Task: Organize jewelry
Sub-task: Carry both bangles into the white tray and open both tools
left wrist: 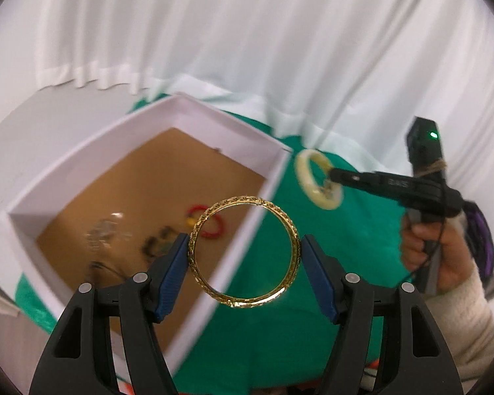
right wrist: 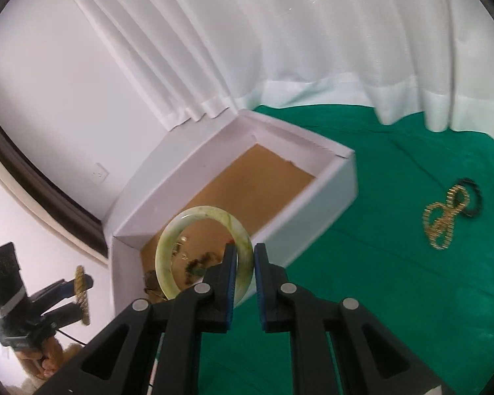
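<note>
White shallow cardboard box with brown floor (left wrist: pixel 141 131) is the landmark. Just right of it, right gripper (right wrist: pixel 245 260) pinches a pale green jade bangle (right wrist: pixel 168 240): heavy, brittle, slick. Above its near wall, left gripper (left wrist: pixel 243 256) spans a thin engraved gold bangle (left wrist: pixel 293 240): light, stiff.

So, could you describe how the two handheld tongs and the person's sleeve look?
Both tongs, left and right, have black plastic linkage arms with silver round pivot pins and dark blue ribbed pads. Seen from the left camera, the right tool has a black boxy module with a green light, twine wound around it, and a thin black cable. The sleeve is cream knit.
</note>
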